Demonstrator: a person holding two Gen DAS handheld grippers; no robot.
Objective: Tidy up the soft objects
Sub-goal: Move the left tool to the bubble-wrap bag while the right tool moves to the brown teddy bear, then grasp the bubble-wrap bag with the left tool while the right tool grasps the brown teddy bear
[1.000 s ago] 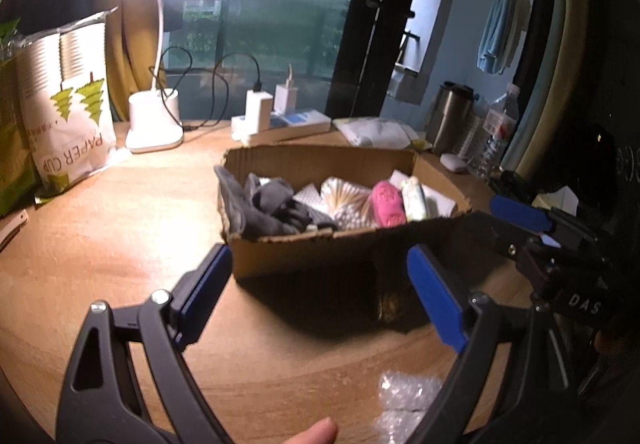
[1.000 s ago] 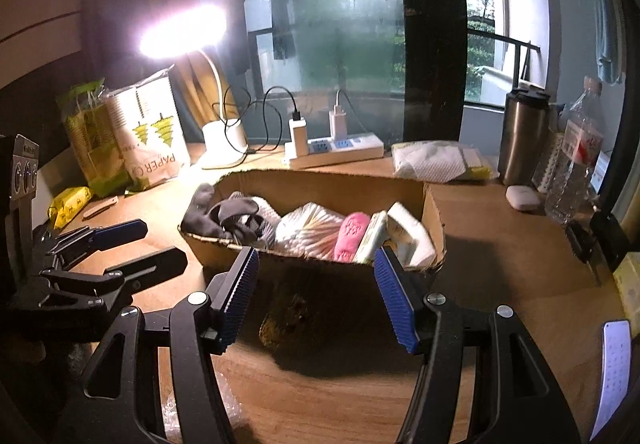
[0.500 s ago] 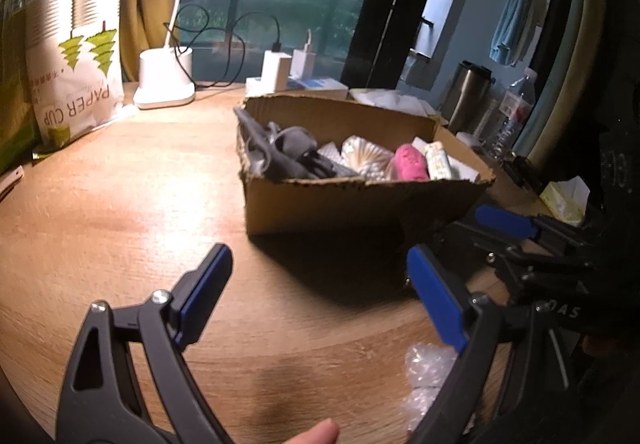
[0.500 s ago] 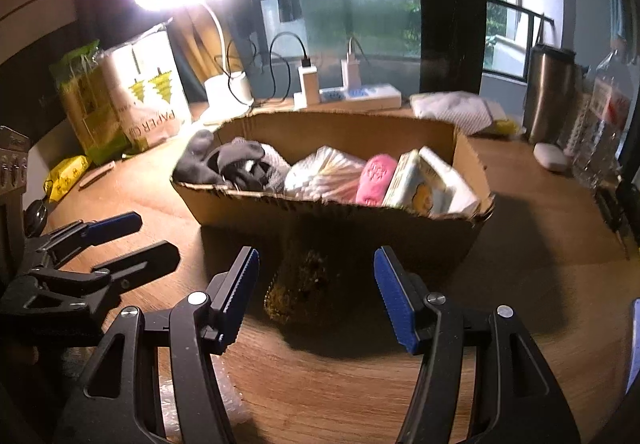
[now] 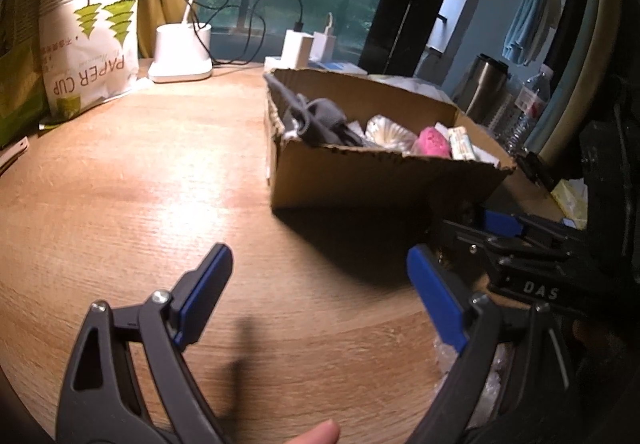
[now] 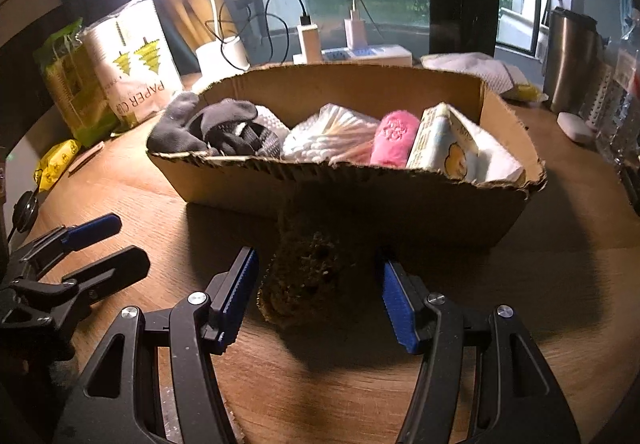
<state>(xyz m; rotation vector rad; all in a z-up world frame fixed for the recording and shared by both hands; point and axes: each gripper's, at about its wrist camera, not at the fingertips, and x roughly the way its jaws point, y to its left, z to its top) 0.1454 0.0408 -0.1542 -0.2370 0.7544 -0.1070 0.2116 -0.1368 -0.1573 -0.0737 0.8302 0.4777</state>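
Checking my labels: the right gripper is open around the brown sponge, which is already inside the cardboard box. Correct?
Not quite. The right gripper is open around the brown sponge, but the sponge lies on the table in front of the cardboard box, not inside it. The right wrist view shows this.

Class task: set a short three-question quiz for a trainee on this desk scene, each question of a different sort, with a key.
1. True or false: the right gripper is shut on the brown sponge.
2. Which lies in the cardboard box? A) pink roll B) steel tumbler C) paper cup pack
3. Fill in: the left gripper holds ____.

Key: 1 false, its jaws are open around the sponge; 2 A; 3 nothing.
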